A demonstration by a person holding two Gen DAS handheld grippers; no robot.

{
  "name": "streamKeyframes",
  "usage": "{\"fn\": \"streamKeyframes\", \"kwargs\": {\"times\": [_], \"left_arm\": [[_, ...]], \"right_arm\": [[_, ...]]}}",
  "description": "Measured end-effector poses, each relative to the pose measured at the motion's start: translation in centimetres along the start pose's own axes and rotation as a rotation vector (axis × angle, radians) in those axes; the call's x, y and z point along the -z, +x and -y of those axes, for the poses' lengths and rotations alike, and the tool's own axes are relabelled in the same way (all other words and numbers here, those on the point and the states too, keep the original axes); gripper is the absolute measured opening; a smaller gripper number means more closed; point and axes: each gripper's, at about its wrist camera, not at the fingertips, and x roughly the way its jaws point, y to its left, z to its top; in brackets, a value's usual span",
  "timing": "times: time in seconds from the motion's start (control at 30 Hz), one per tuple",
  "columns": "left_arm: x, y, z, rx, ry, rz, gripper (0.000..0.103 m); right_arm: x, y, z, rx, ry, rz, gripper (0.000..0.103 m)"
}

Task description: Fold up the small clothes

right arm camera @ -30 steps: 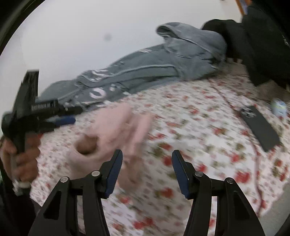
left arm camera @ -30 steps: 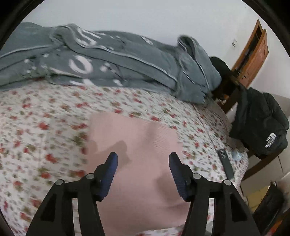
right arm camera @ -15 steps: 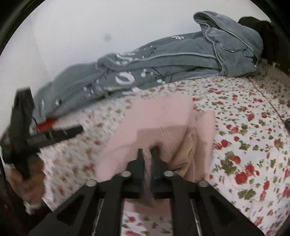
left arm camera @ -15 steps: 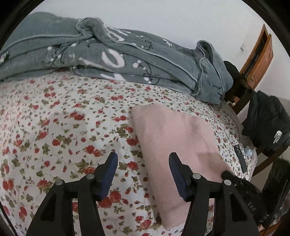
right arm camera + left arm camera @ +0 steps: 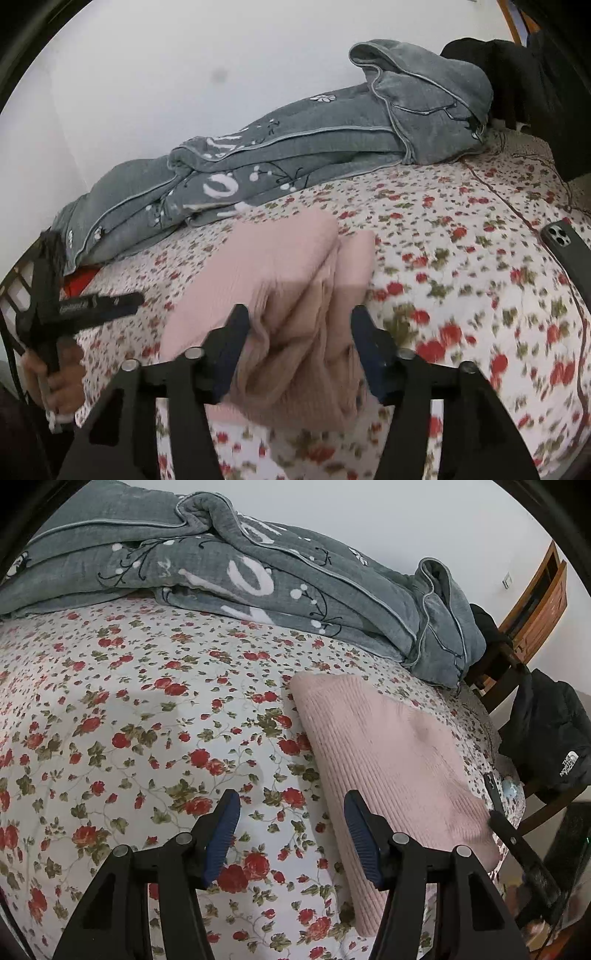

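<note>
A pink ribbed knit garment lies folded on the floral bed sheet. My left gripper hangs open over bare sheet just left of the garment's edge, with nothing between its fingers. In the right wrist view the garment shows bunched folds at its near end. The right gripper is over that end; its jaws are opening and the loose folds lie between them, not pinched. A hand holds the left gripper at the far left.
A rumpled grey blanket runs along the wall behind the garment. A dark phone lies on the sheet to the right. A black jacket hangs on a chair past the bed's edge, beside wooden furniture.
My left gripper has shifted left, off the pink garment and onto bare sheet. The right gripper shut on the garment's near fold half a second ago and now stands apart again.
</note>
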Motion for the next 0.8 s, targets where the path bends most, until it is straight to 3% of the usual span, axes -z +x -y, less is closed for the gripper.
{"fn": "streamKeyframes", "kwargs": {"times": [0.1, 0.2, 0.23, 0.27, 0.3, 0.37, 0.47, 0.53, 0.6, 0.7, 0.8], "left_arm": [[-0.1, -0.2, 0.3, -0.007, 0.010, 0.002, 0.056], [-0.3, -0.2, 0.7, -0.017, 0.022, 0.000, 0.056], [-0.3, -0.2, 0.8, -0.021, 0.027, -0.002, 0.056], [-0.3, -0.2, 0.9, -0.024, 0.031, -0.002, 0.056], [-0.3, -0.2, 1.0, -0.027, 0.035, -0.003, 0.056], [-0.2, -0.1, 1.3, -0.028, 0.043, -0.006, 0.056], [0.1, 0.2, 1.8, -0.020, 0.052, -0.017, 0.056], [0.6, 0.3, 2.1, -0.010, 0.063, -0.024, 0.056], [1.0, 0.4, 2.6, -0.004, 0.071, -0.031, 0.056], [1.9, 0.3, 3.3, 0.009, 0.090, -0.042, 0.056], [3.4, -0.1, 4.1, 0.030, 0.123, -0.046, 0.058]], "right_arm": [[-0.7, 2.3, -0.3, -0.036, 0.041, -0.048, 0.060], [-0.6, 5.2, -1.0, 0.016, 0.028, -0.119, 0.060], [-0.6, 5.7, -1.1, 0.041, 0.019, -0.124, 0.054], [-0.5, 5.4, -1.0, 0.027, 0.012, -0.105, 0.034], [-0.6, 5.0, -1.0, 0.006, 0.006, -0.086, 0.027], [-0.8, 3.0, -0.5, -0.061, 0.005, -0.016, 0.023], [-0.4, 1.0, 0.9, -0.076, 0.046, 0.058, 0.023], [0.6, 1.8, 2.5, -0.045, 0.084, 0.032, 0.023], [1.6, 3.3, 3.8, -0.046, 0.112, -0.036, 0.030], [1.4, 2.3, 4.2, -0.039, 0.119, -0.041, 0.046], [0.9, -0.2, 3.3, -0.011, 0.076, -0.004, 0.049]]}}
